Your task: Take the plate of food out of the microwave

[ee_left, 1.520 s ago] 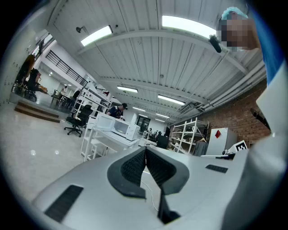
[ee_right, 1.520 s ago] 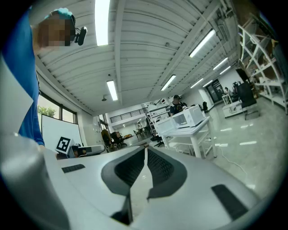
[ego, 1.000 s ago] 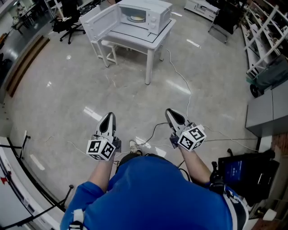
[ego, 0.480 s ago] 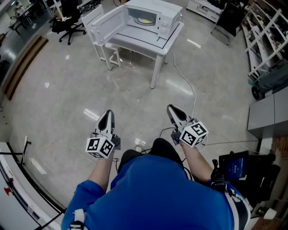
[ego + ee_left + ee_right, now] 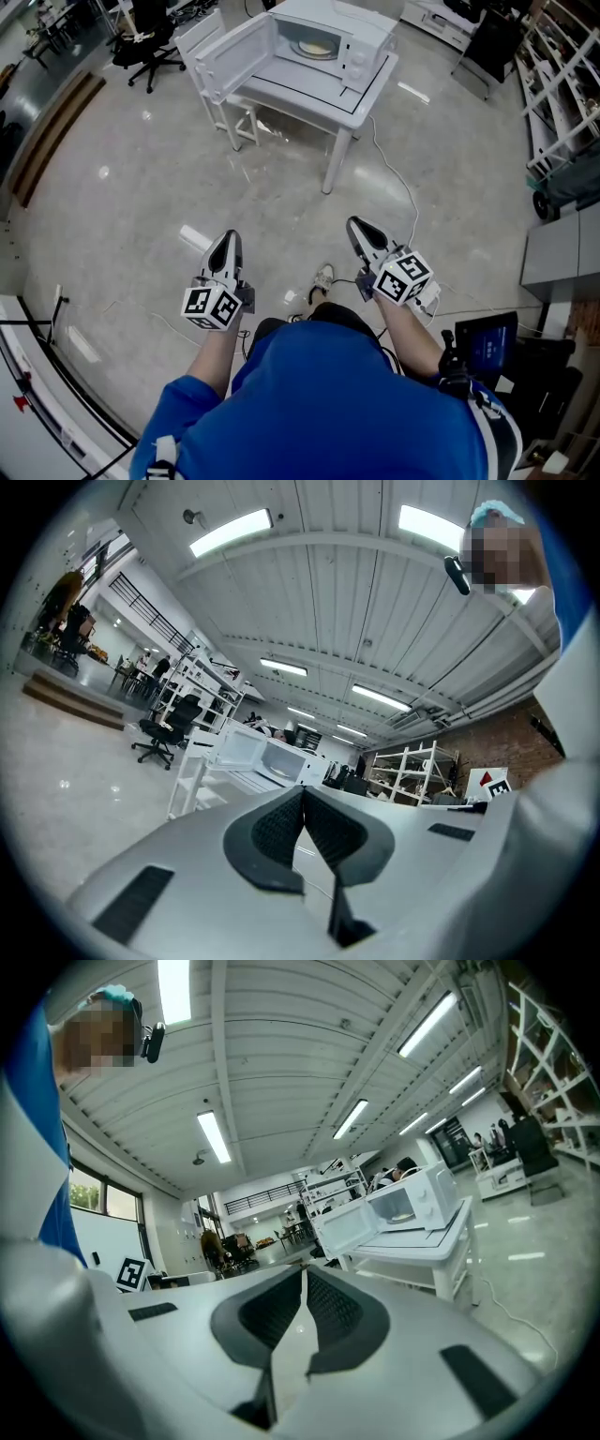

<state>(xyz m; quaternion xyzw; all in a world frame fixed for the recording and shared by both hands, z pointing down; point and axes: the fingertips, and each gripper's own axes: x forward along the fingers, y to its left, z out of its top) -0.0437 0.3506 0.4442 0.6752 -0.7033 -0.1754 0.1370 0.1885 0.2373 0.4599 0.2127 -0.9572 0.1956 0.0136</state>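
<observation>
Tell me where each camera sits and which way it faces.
Head view: on the person's head, looking down at the floor and open microwave; shows shirt, arms, left gripper, right gripper.
Left gripper view: on that gripper, looking along its shut fingers toward the microwave; shirt at the edge.
Right gripper view: likewise, along its own shut fingers.
All three share the microwave.

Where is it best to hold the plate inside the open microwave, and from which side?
Grip the plate by its near rim, coming straight through the microwave's open front. It lies flat inside, and the door stands swung aside.
</observation>
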